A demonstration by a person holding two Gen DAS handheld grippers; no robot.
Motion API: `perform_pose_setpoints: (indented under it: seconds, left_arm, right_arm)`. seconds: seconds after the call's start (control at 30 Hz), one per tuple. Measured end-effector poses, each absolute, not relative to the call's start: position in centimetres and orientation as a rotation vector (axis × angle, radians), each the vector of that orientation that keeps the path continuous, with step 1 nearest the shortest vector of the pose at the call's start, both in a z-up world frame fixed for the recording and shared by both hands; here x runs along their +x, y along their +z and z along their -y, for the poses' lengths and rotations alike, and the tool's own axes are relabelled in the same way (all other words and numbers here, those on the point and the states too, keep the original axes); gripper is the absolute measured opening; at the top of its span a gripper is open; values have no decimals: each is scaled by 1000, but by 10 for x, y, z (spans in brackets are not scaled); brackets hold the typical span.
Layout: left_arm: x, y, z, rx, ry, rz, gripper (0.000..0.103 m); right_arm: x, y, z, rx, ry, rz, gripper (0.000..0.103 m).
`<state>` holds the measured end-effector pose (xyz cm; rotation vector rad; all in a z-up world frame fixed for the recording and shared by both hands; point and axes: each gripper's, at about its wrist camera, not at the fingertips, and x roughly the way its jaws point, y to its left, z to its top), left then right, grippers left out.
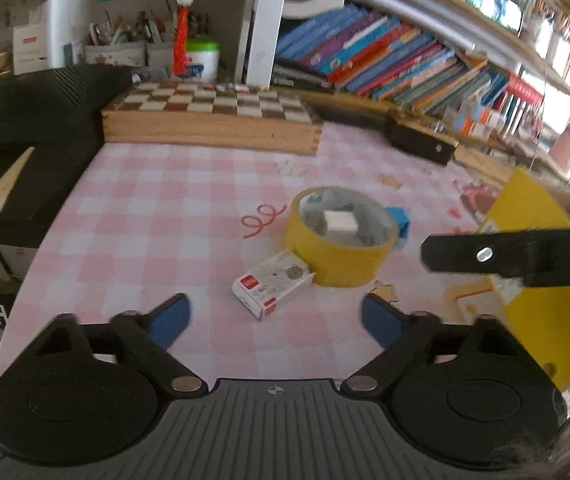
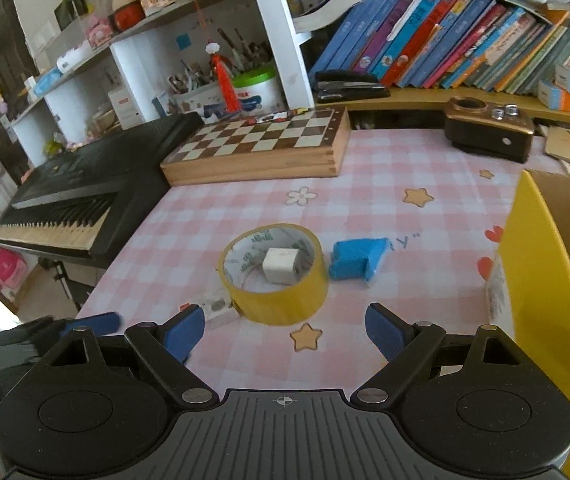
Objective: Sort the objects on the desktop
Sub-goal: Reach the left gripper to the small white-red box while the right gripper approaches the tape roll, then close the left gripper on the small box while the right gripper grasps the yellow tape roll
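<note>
The left tongs (image 1: 275,322) are standing wide with nothing between the blue pads, and the small white carton (image 1: 271,287) is lying on the pink checked counter (image 1: 157,216) just ahead of them, almost centred in the gap. Its long axis is running slantwise, the near red-marked end pointing toward the right pad and the far end touching the yellow tape roll (image 1: 339,236), which is holding a white cube (image 1: 340,222) inside its ring. The right tongs (image 2: 285,330) are also gaping wide and empty, facing the same roll, with the blue block (image 2: 355,262) lying ahead and to their right. The carton is looking nearer the left tongs, so a slight wrist roll is probably needed to square the pads across its short sides.
</note>
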<state>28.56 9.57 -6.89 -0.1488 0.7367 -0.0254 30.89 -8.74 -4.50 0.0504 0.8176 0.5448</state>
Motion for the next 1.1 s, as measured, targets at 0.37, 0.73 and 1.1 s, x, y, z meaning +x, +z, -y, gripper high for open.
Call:
perform_pose_setpoints:
  seconds: [0.37,0.73,1.1]
  left_arm:
    - [329,-88,-86,-9,-89,-774,67]
    - [315,-89,-89,25,-58,-774,30]
    - [265,-72,-111,-173,65,-745,30]
  right_arm:
    - [335,-54,72,18,585,-842,90]
    - [353,-72,42,-94,636,-870,94]
    - [370,-94,12,-231,630,-849,94]
